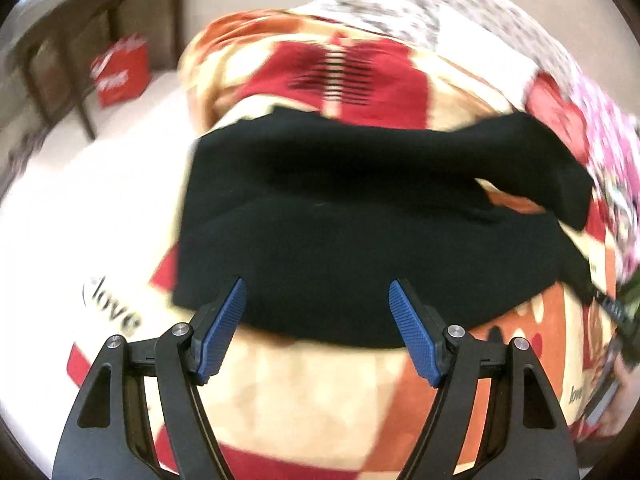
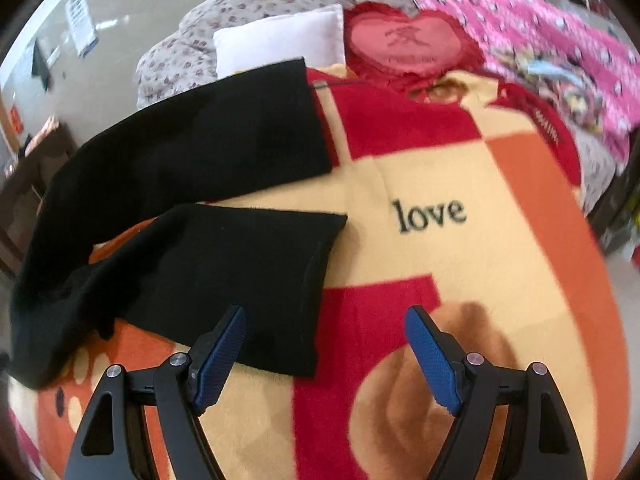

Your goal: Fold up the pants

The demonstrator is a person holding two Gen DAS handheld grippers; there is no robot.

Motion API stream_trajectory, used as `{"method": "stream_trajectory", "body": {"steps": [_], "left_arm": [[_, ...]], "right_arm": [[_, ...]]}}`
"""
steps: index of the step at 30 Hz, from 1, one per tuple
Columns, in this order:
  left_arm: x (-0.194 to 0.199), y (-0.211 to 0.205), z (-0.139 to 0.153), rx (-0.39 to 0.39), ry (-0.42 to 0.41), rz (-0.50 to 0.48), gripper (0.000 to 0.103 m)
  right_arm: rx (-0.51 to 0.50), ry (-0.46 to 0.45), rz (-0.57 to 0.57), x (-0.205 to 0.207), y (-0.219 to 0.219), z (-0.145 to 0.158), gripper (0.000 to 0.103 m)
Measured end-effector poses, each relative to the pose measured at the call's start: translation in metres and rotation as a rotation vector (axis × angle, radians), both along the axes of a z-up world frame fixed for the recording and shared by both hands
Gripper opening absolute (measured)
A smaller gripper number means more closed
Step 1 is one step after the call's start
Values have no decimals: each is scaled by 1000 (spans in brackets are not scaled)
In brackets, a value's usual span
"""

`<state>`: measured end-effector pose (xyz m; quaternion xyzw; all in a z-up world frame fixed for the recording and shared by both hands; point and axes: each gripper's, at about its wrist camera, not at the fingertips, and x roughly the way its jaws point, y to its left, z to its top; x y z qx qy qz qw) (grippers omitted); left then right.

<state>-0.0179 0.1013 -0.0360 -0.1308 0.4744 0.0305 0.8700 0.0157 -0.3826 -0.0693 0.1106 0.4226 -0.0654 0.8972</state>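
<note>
Nearest my left lens are the blue pads (image 1: 224, 332) of my left gripper (image 1: 317, 330), spread wide with nothing between them. It hangs just above the near edge of the black pants (image 1: 360, 232), which lie spread across the blanket (image 1: 312, 392), waist end towards me as far as I can tell. I cannot tell whether the fingertips touch the cloth.

My right gripper (image 2: 325, 360) is also wide apart and empty. Its left pad (image 2: 218, 364) sits over the hem of the nearer pant leg (image 2: 224, 280); the right pad (image 2: 432, 360) is over bare blanket (image 2: 460, 280). In this view the pants (image 2: 180, 168) split into two legs with blanket showing between them, the farther leg reaching towards a white pillow (image 2: 280, 40).

The blanket is a cream, red and orange fleece printed with the word "love" (image 2: 431, 216). Behind it lie a red heart-shaped cushion (image 2: 400, 40), a small-flowered quilt (image 2: 248, 4) and a pink patterned cover (image 2: 540, 32). In the left view, off the bed's left side, a pale floor (image 1: 80, 200) carries a red bag (image 1: 120, 72) standing beside dark wooden furniture (image 1: 80, 20). The left view is motion-blurred.
</note>
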Motion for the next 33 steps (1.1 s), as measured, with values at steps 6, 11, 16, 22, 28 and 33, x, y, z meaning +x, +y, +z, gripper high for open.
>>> {"method": "stream_trajectory", "body": {"steps": [6,11,16,22,28,33], "left_arm": [[-1,54,-24,-132,31,199,74],[10,50,-26,-75,10,213,82],[29,17,-31,30,14,71,88],[32,14,-24,-68,13,-29,26],[27,16,2,-127,-13,-96,23],[9,14,16,-97,5,-171,23]], "right_arm": [[24,-23,26,7,13,-5,80],[30,-58,64,17,25,-7,64],[60,-83,97,27,36,-5,20],[197,-222,63,-8,8,28,7],[170,-298,71,-56,-12,76,7],[158,-267,27,-92,-27,78,7]]}}
